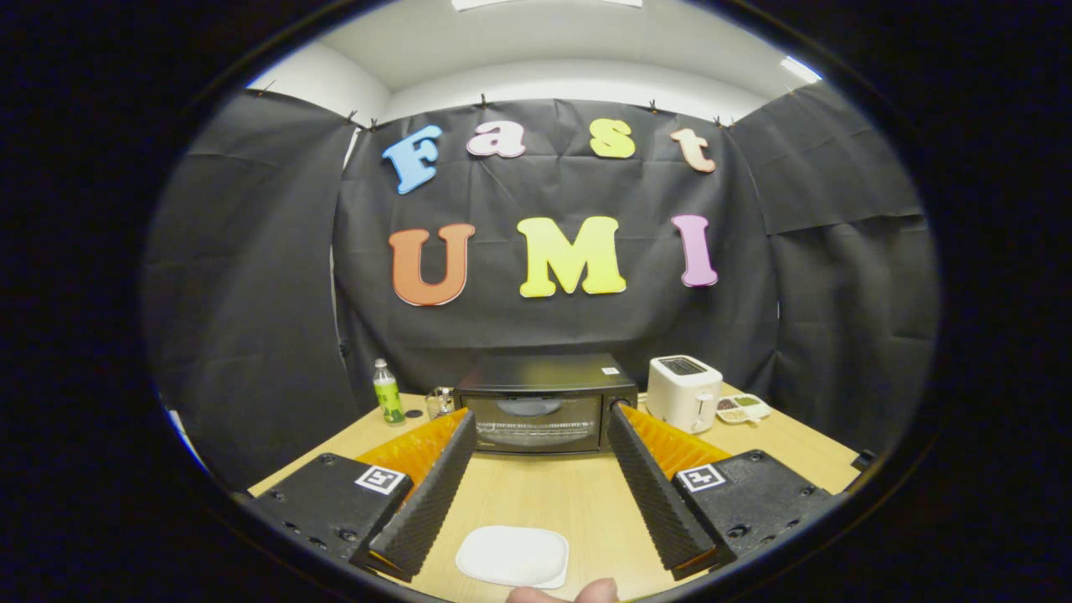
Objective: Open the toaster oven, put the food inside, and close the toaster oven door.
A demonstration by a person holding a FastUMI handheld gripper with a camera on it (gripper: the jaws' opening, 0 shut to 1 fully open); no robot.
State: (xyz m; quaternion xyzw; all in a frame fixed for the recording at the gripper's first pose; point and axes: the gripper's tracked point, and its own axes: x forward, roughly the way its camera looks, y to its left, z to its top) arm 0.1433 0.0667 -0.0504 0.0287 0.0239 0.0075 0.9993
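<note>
Spreading wide with nothing held, ribbed tongs (542, 427) frame a boxy toaster oven (544, 404) (glass door closed) beyond a rounded white plate (512, 556).

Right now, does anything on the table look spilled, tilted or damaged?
Nothing stands out. The toaster oven stands square with its door shut, the bottle and toaster stand upright, and the white plate lies flat between the fingers of the open gripper, which holds nothing.
</note>
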